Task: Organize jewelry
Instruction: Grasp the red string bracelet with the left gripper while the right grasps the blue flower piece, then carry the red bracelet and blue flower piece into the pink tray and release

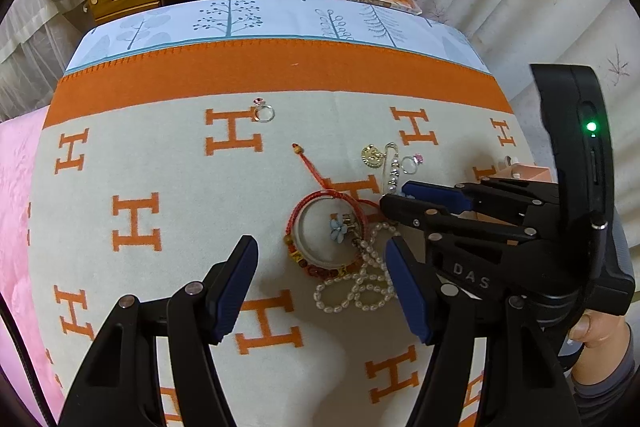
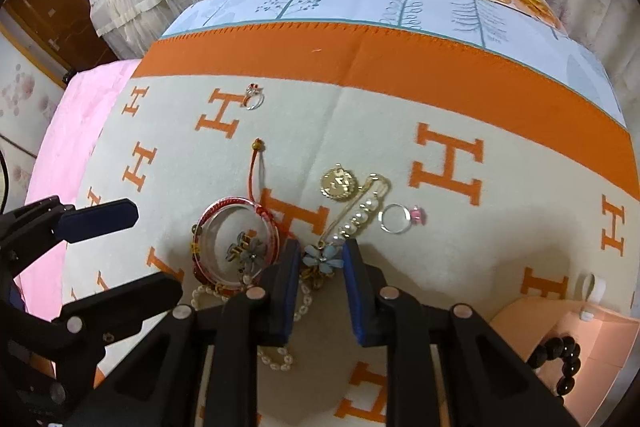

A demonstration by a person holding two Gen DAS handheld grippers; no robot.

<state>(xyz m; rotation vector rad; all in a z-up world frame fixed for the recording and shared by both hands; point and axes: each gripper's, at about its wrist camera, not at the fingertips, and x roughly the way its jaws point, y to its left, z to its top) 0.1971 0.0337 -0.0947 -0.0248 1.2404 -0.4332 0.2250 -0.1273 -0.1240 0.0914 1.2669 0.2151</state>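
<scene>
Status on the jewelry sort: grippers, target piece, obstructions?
Left gripper open, hovering over bangle. Right gripper narrowed around blue flower piece, contact unclear. Pearl strand tangled underneath.

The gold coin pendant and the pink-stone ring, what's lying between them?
The pearl safety-pin brooch lies between the gold coin pendant and the pink-stone ring, clearest in the right wrist view.

"DAS" on right gripper (image 1: pixel 394 217), "H" pattern on blanket (image 1: pixel 160 155)

On the blanket (image 2: pixel 400 115), the bangle (image 2: pixel 236 239) lies left of the flower charm (image 2: pixel 322 257); behind the charm sit the medallion (image 2: pixel 338 183), the pearl pin (image 2: pixel 360 215) and, rightmost, a ring (image 2: pixel 400 219). A second ring (image 2: pixel 254 98) lies farther back, and the box (image 2: pixel 580 347) at near right.
</scene>
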